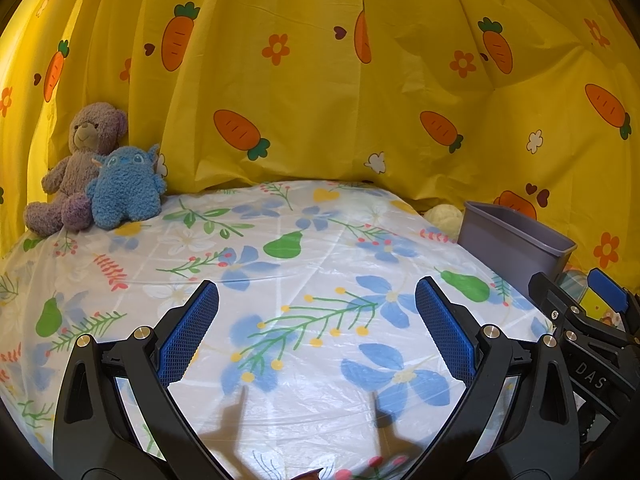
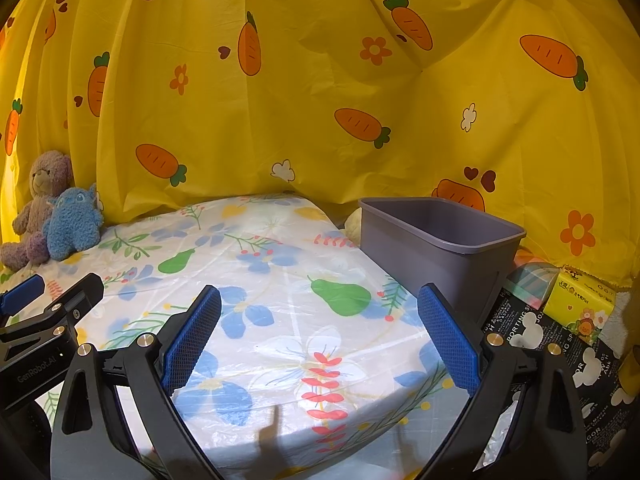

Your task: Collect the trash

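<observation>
Both grippers, left [image 1: 316,336] and right [image 2: 318,336], poised over the floral worktop [image 2: 280,280] with jaws spread and empty; grey bin [image 2: 436,240] at right edge; no trash visible, fitting either search or completion.

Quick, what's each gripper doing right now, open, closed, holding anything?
Left gripper: open, holding nothing, above the floral table cover.
Right gripper: open, holding nothing.
</observation>
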Demonstrator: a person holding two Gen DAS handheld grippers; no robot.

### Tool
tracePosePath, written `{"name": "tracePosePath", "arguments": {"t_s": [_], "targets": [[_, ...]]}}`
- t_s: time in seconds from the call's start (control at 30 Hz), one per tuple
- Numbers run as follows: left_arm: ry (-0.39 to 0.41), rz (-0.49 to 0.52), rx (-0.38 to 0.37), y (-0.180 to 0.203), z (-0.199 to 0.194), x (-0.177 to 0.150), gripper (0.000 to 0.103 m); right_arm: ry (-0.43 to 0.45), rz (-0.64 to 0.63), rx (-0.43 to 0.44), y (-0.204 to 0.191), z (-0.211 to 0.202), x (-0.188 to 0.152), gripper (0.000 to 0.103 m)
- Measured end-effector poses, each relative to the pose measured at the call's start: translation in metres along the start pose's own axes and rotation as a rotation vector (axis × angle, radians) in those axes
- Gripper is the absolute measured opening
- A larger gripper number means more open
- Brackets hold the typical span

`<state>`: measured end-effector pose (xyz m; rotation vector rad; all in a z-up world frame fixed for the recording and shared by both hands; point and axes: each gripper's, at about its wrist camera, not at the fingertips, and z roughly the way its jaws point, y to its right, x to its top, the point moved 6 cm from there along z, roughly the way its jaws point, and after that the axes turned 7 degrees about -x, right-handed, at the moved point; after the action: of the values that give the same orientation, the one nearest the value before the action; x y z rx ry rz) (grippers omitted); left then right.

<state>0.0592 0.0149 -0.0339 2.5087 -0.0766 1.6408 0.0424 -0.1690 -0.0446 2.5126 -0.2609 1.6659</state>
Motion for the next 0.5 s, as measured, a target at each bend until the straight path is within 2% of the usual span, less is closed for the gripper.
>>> {"name": "tracePosePath", "arguments": {"t_s": [0.5], "targets": [[0.002,0.005,-0.004,0.0026,0.0029,-0.0015,0.097,0.002,0.003,0.002,0.0008,0.0002,0.0002,0.095]]}}
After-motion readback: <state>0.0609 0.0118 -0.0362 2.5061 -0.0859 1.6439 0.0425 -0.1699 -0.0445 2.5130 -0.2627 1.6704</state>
